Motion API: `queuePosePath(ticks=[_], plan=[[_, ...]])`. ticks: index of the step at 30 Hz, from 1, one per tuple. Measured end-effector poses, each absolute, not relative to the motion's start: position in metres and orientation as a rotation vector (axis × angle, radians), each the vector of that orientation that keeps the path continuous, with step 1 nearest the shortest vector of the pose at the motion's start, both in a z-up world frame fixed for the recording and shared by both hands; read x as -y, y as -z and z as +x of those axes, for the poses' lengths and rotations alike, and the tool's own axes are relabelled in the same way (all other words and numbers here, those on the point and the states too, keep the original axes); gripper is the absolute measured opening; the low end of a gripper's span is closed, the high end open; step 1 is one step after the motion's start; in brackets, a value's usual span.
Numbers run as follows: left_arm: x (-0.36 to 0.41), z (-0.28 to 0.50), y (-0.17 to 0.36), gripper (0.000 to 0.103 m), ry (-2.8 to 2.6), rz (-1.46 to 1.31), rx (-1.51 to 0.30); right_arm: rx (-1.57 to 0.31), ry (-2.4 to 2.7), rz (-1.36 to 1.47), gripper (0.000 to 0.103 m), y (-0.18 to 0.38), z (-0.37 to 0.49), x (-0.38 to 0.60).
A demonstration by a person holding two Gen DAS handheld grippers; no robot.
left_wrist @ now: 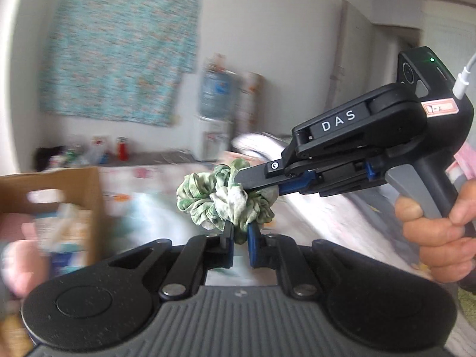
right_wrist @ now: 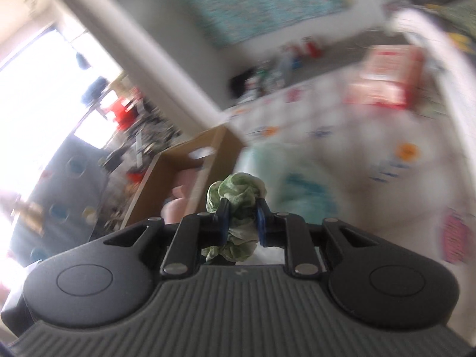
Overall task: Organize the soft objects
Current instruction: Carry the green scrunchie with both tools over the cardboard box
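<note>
Both grippers pinch one green-and-white scrunchie (left_wrist: 226, 200): the left gripper (left_wrist: 239, 233) from below, the right gripper (left_wrist: 253, 183) from the side (cardboard box (left_wrist: 59, 184) nearby).

White walls, a teal patterned cloth (left_wrist: 119, 56) hung up, a bright window (right_wrist: 44, 89) at left.

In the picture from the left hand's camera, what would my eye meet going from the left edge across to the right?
Cardboard box → green scrunchie, pinched by both hand-held grippers → right hand-held gripper reaching in from the right side → the person's hand on its handle. The left hand-held gripper sits below the scrunchie, so it has no clear place in the order.
</note>
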State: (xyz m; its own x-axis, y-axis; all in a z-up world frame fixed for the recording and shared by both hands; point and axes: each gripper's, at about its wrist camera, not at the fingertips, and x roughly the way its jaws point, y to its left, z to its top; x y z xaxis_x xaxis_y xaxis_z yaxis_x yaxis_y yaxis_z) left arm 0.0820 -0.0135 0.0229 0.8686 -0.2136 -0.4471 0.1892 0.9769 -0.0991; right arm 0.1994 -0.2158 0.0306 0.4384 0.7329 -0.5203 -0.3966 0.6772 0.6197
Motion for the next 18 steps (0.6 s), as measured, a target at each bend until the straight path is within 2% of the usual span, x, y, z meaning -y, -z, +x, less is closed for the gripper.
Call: queuePosePath(ticks=[6, 13, 16, 18], plan=[[-0.068, 0.059, -0.025, 0.010, 0.002, -0.154, -0.491, -0.958, -0.927, 0.353, 0.017, -0.037, 0.220, 0.096], [-0.132, 0.060, -0.001, 0.011, -0.158, -0.246, -0.619, -1.110, -1.028, 0.189, 0.017, -0.009, 0.225, -0.031], [-0.144, 0.071, 0.013, 0.015, -0.182, -0.230, -0.712, -1.166, -1.023, 0.127, 0.017, 0.010, 0.229, -0.064], [-0.154, 0.062, 0.019, 0.026, -0.168, -0.247, -0.742, -1.203, -1.014, 0.093, 0.011, 0.024, 0.236, -0.079]])
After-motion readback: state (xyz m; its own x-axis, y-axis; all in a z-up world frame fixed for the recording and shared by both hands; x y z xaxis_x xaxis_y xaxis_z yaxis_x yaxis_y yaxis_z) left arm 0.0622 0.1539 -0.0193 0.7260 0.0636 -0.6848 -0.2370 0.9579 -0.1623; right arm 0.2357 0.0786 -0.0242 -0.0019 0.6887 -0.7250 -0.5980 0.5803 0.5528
